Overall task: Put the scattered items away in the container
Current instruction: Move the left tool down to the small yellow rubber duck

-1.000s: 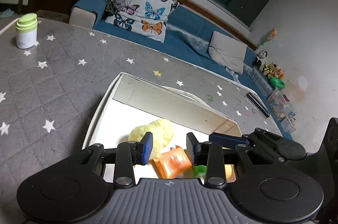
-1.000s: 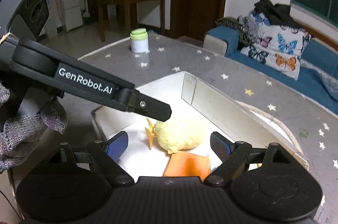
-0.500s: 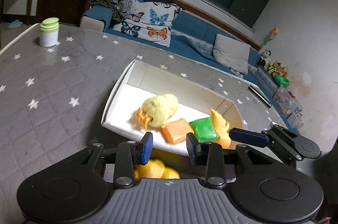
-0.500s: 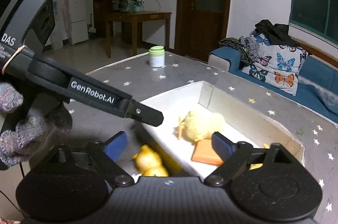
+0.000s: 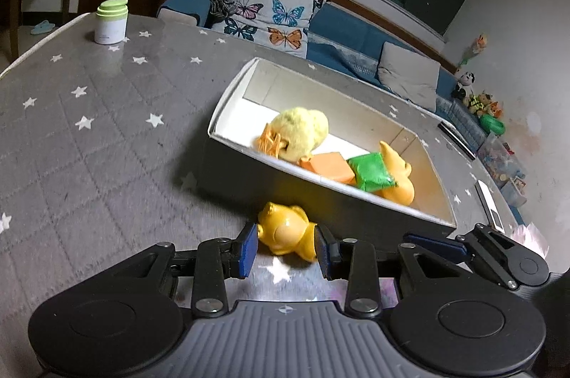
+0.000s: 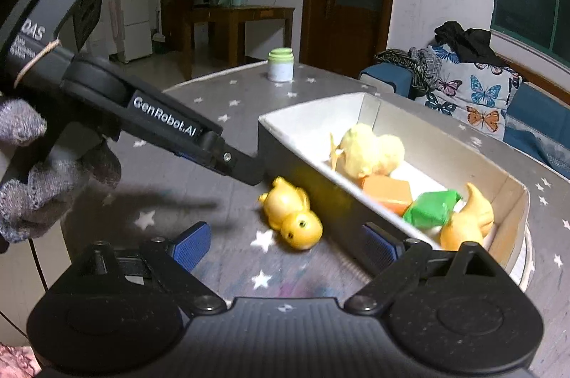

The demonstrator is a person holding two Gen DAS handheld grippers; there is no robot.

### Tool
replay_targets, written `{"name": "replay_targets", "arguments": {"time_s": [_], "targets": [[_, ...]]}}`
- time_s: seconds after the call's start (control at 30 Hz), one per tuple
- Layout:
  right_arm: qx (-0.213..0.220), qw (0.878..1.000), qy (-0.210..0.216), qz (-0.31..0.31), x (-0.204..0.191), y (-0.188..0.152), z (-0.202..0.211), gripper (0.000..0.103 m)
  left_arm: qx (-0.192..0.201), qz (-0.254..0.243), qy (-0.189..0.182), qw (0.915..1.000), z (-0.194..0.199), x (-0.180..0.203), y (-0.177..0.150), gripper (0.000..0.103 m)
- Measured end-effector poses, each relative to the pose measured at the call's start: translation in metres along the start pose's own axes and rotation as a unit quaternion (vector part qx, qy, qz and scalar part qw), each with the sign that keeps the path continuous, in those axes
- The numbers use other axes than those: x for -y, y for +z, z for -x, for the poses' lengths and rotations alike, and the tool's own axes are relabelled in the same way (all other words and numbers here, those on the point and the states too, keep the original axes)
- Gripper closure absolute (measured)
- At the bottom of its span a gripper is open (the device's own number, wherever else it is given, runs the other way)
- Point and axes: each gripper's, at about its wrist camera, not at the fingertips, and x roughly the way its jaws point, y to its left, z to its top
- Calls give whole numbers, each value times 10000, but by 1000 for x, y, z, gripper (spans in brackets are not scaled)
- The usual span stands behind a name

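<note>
A yellow rubber duck (image 5: pixel 286 232) lies on its side on the grey star-patterned table, just in front of the white box (image 5: pixel 228 114). My left gripper (image 5: pixel 284 250) is open, its blue pads either side of the duck's near end, not pressing it. In the right wrist view the duck (image 6: pixel 290 212) lies ahead of my wide-open right gripper (image 6: pixel 285 248), and a left finger (image 6: pixel 245 169) hovers just behind it. The box (image 6: pixel 302 118) holds a fluffy yellow chick (image 5: pixel 302 128), an orange block (image 5: pixel 331 164), a green packet (image 5: pixel 370 175) and another yellow duck (image 5: pixel 399 178).
A white jar with a green lid (image 5: pixel 110 21) stands at the table's far left corner. A black remote (image 5: pixel 459 139) lies beyond the box. A gloved hand (image 6: pixel 35 182) holds the left gripper. A blue sofa with a butterfly pillow (image 5: pixel 270 18) runs behind the table.
Both grippers have drawn back from over the box to the table in front of it. The loose duck has come into view between the pads. The right jaws stand a little wider.
</note>
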Motion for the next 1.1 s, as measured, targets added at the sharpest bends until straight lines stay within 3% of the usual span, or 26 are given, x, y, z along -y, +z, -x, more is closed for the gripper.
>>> {"name": "replay_targets", "arguments": {"time_s": [1.1], "targets": [[-134,9977,70,-663,-8,-8,-42,10,-245,-31,-254,9994,-31,-14,10,66]]}}
